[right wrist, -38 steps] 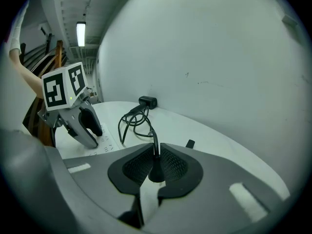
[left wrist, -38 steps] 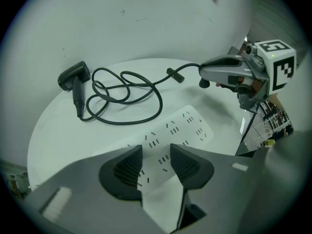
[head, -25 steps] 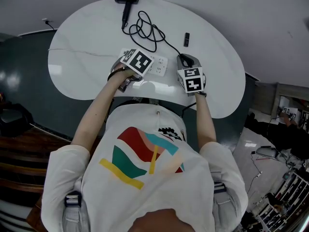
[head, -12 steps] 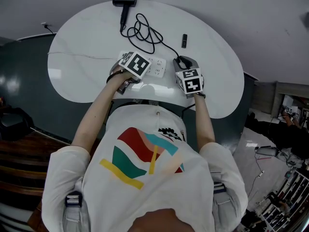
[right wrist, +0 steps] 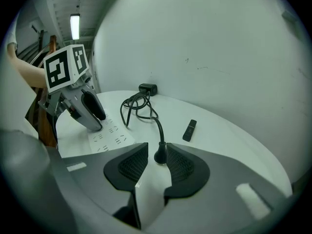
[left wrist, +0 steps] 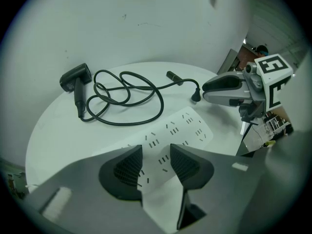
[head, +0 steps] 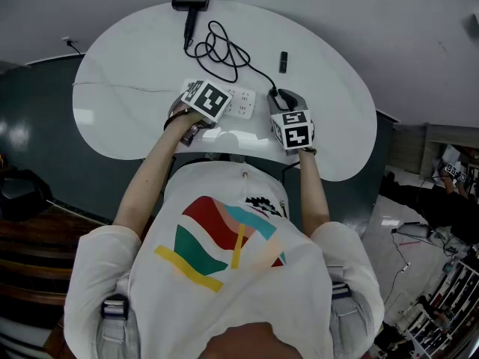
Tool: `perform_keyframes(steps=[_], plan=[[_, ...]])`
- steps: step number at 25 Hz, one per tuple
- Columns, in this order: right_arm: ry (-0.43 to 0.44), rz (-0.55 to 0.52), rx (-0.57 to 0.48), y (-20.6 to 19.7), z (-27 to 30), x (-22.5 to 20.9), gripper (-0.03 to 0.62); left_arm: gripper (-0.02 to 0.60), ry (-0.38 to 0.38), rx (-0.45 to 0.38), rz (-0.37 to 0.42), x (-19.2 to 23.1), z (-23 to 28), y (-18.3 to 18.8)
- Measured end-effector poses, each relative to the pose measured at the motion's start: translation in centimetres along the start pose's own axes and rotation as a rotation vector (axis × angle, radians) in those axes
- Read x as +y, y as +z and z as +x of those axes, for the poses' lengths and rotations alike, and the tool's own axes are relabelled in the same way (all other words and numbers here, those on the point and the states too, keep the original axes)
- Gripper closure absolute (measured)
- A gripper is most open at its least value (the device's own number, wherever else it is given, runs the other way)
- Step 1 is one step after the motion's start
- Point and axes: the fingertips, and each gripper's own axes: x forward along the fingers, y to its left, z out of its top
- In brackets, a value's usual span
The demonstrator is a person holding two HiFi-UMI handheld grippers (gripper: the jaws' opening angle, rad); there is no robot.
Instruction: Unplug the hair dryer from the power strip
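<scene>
Left gripper [left wrist: 156, 161]: my jaws stand a narrow way apart and clasp nothing. They sit low over the near end of the white power strip [left wrist: 183, 126], and its slotted face shows in the gap between them. From this gripper the strip runs ahead and to the right, flat on the white counter [head: 337, 126].

Far ahead and to the left of my left gripper lies the black hair dryer [left wrist: 75, 77]. It is near the counter's far edge, well apart from the strip. Its black cord [left wrist: 126, 94] lies in loose loops straight ahead of the left gripper, between the dryer and the strip. One strand trails off to the right, toward my other gripper.

Right gripper [right wrist: 157, 162]: my jaws are closed narrow on the black plug [right wrist: 160, 154]. The plug stands upright between the tips, and the cord rises from its top and bends away forward and left to the loops. The plug is out of the strip and sits just past the strip's right end. I cannot tell whether its underside touches the counter, because my jaws cover it.

The strip lies to the left of my right gripper, with the left gripper planted on it further left. A small black stick [right wrist: 189, 129] lies ahead and slightly right of the right gripper, flat on the counter and apart from the cord.
</scene>
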Motion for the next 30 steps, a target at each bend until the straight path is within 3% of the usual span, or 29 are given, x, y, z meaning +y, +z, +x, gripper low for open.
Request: perform_keyframes(steps=[4, 9, 12, 15, 19, 23, 28, 30], plan=[[-0.013, 0.030, -0.022, 0.6, -0.8, 0.0, 0.468, 0.411, -0.001, -0.082, 0.009, 0.5, -0.3, 0.9], [-0.077, 0.154, -0.057, 1.9, -1.9, -1.0, 0.545, 0.383, 0.039, -0.186, -0.022, 1.9, -1.2, 2.3], [-0.057, 0.190, -0.106, 3.8, -2.7, -0.8, 0.546, 0.376, 0.055, -0.217, -0.068, 2.5, -2.3, 2.4], [-0.009, 0.258, -0.195, 6.9, -3.9, -0.5, 0.548, 0.383, 0.043, -0.302, -0.124, 2.5, -4.0, 3.6], [0.076, 0.332, -0.369, 12.2, -6.5, 0.3, 0.549, 0.393, 0.035, -0.471, -0.151, 2.3, -8.3, 6.5], [0.102, 0.331, -0.525, 16.4, -9.7, 0.6, 0.543, 0.407, 0.047, -0.660, -0.180, 2.3, -12.7, 8.9], [0.064, 0.295, -0.737, 19.4, -14.3, 1.1, 0.580, 0.416, 0.053, -1.060, -0.155, 1.1, -19.4, 11.1], [0.042, 0.273, -0.759, 19.7, -15.3, 1.6, 0.582, 0.422, 0.072, -1.151, -0.144, 0.6, -21.2, 10.9]])
